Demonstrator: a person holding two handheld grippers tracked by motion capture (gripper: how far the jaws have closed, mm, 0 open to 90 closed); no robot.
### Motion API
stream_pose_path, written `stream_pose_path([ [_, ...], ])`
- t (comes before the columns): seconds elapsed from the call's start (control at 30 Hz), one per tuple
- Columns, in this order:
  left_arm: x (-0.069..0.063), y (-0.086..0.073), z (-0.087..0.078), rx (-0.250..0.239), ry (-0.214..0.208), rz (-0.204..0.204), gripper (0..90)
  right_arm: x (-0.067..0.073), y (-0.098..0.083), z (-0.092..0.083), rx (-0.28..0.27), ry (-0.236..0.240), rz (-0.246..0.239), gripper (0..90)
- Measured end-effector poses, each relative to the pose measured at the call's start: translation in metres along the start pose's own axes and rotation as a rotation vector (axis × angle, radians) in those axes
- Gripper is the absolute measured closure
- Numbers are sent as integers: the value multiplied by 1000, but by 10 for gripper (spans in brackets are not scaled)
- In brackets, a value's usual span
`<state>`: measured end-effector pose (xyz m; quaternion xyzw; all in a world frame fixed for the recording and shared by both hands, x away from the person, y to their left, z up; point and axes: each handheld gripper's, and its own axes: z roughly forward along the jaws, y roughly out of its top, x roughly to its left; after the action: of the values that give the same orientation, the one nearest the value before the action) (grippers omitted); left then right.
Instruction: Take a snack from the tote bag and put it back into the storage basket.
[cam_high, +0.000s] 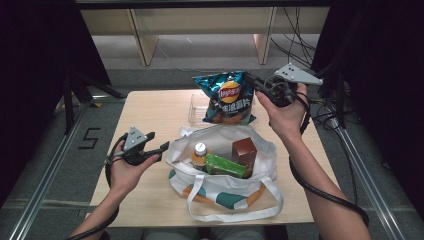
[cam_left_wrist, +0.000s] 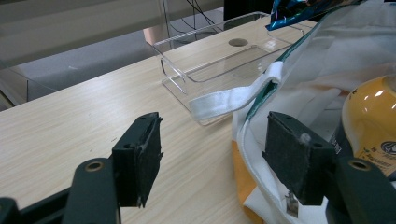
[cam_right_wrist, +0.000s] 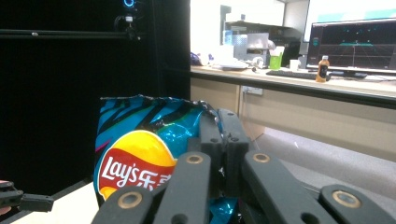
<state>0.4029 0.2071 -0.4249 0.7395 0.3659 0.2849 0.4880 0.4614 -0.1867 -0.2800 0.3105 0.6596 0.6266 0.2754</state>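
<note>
chip bag (cam_high: 227, 97), blue with a red and yellow logo, hangs in the air above the far half of the table (cam_high: 150, 115), over a clear plastic tray (cam_high: 196, 112) and just behind the open tote bag (cam_high: 225, 175). the right gripper (cam_high: 248, 77) has its jaws pressed tight together on the bag's top corner, and in the right gripper view the crinkled foil (cam_right_wrist: 140, 140) sits pinched between the two black jaws. the left gripper (cam_high: 165, 146) rests low at the tote's left side with its jaws spread wide; in the left gripper view the white rim of the tote (cam_left_wrist: 252, 140) runs between them, though it looks as if neither pad presses on it. inside the tote stand a bottle (cam_high: 199, 154) with a white cap, a green packet (cam_high: 226, 165) and a brown box (cam_high: 244, 151). one white strap (cam_left_wrist: 229, 98) lies over the near end of the tray.
</note>
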Motion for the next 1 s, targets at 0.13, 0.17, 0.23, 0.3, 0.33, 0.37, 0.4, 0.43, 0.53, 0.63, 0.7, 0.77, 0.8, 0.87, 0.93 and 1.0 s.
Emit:
stream_pose_path([
  [0.13, 0, 0, -1, 7, 6, -9, 354, -3, 0, 3, -7, -8, -18, 900],
  [0.17, 0, 0, -1, 7, 5, -8, 354, -3, 0, 3, 3, -7, -9, 900],
  [0.23, -1, 0, -1, 8, 8, -9, 354, -4, -1, 4, 3, -4, -7, 900],
  [0.3, -1, 0, -1, 8, 7, -7, 354, -5, -1, 5, 4, -8, 0, 900],
  [0.33, -1, 0, -1, 7, 7, -8, 354, -5, -2, 5, 7, -19, 2, 900],
  [0.37, -1, 0, -1, 6, 7, -7, 354, -6, -2, 6, 8, -15, 3, 900],
  [0.4, -1, 0, -1, 6, 8, -7, 354, -7, -2, 7, 4, -19, -2, 900],
  [0.43, 0, 0, -1, 6, 8, -7, 354, -7, -2, 7, 5, -22, 1, 900],
  [0.53, 0, 0, -1, 5, 8, -8, 354, -8, -2, 8, 15, -16, 5, 900],
  [0.63, 0, 0, -1, 5, 8, -8, 354, -9, -3, 10, 19, -24, 8, 900],
  [0.7, 0, 0, -1, 4, 8, -8, 354, -10, -4, 11, 21, -28, 6, 900],
  [0.77, 0, 0, -1, 5, 8, -8, 354, -12, -5, 13, 24, -28, 10, 900],
  [0.8, 0, 0, -1, 5, 8, -9, 354, -13, -5, 13, 23, -32, 4, 900],
  [0.87, 0, 0, -1, 6, 7, -9, 354, -13, -6, 14, 22, -36, 12, 900],
  [0.93, 0, 0, -1, 6, 7, -9, 354, -15, -6, 15, 24, -37, -2, 900],
  [1.0, 0, 0, -1, 5, 7, -9, 354, -14, -7, 16, 35, -38, 27, 900],
])
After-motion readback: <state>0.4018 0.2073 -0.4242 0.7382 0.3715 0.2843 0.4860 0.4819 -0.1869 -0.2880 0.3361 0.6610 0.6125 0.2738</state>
